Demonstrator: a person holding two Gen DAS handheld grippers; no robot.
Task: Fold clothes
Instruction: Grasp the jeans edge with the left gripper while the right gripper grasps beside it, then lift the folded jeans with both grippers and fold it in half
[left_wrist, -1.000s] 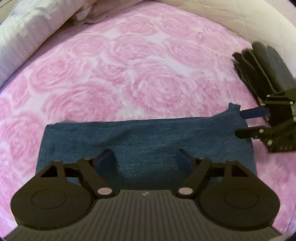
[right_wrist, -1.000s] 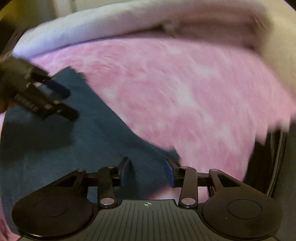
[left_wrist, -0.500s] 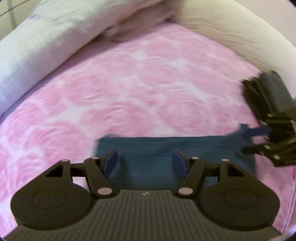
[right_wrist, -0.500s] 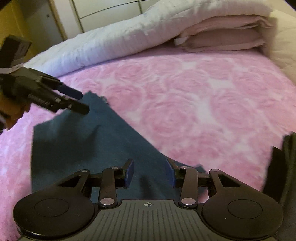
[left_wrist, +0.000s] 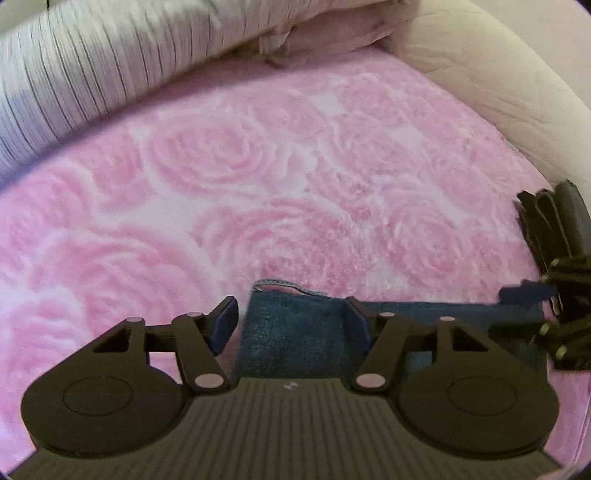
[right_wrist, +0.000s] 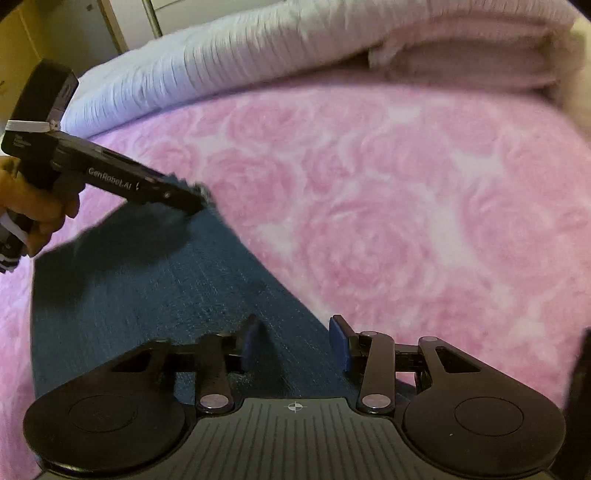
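Garment: folded blue cloth (right_wrist: 155, 295) lies flat on the pink rose-patterned bed cover (right_wrist: 406, 206) — its frayed corner (left_wrist: 284, 286) peeks up between the left fingers.
Left gripper (left_wrist: 290, 319): jaws spread wide, low over the cloth's corner, gripping nothing.
Right gripper (right_wrist: 295, 338): jaws spread over the cloth's edge — empty.
Background: white quilt (right_wrist: 221, 62), pink pillows (right_wrist: 461, 62).

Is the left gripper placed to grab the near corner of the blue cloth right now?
Probably yes. The left gripper is open, and the blue cloth corner lies flat on the pink blanket between its fingers, with nothing over it.
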